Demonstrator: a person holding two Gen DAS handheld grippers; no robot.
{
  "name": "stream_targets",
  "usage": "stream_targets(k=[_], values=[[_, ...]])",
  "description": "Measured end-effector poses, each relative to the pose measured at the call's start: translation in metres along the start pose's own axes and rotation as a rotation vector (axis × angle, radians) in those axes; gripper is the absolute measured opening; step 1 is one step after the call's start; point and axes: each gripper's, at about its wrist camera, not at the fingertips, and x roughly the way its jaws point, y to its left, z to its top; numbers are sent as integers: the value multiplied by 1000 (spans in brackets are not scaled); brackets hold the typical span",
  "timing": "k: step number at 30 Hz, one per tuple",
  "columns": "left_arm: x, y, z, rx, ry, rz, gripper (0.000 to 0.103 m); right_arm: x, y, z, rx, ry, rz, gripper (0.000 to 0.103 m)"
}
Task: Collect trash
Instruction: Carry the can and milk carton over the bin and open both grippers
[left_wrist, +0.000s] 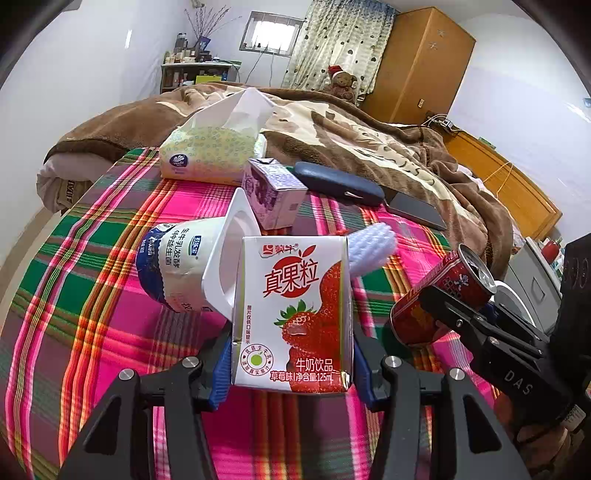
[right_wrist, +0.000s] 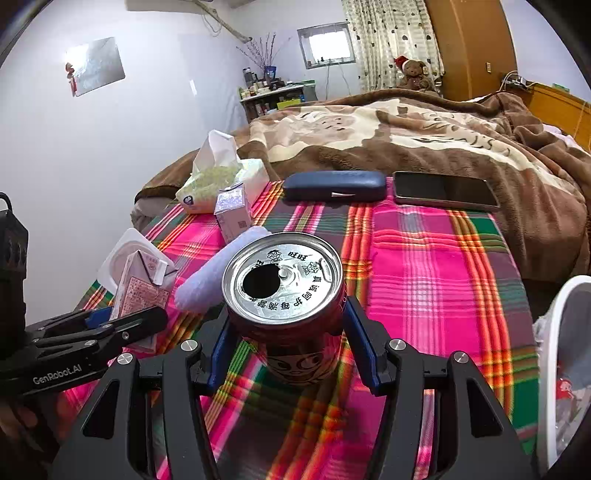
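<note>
Two pieces of trash are held above the plaid-covered desk (right_wrist: 424, 258). A strawberry milk carton (left_wrist: 295, 314) is gripped between the jaws of the left gripper (left_wrist: 291, 365), and an opened red can (right_wrist: 288, 295) is clamped in the jaws of the right gripper (right_wrist: 291, 350). A yogurt cup (left_wrist: 184, 266) on its side, a purple carton (left_wrist: 275, 192) and a tissue pack (left_wrist: 210, 155) are seen on the cloth behind them.

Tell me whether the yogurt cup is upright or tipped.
Tipped. The yogurt cup lies on its side on the plaid cloth, its open mouth facing sideways.
</note>
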Motion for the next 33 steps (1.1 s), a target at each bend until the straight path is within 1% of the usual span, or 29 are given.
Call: stream_targets(k=[2,6,11,19,33], values=[[-5,-5,-3,5,-4,-5,53,-5,-4,-1,9,-4,1,57],[-15,-18,-7,41,-17,11,53,-17,-12,-4,25,-16,-10,57],[-26,-38,-11,70,-27,-6,53,-36,-25,-7,41,-42,-28,57],[-37,-82,-19,118,-39,-59,53,-68,-52,-15,73,-77,-82,57],[-35,-172,-30,246,-33,-142,53,-112,-109,-27,157,-112,-188,57]])
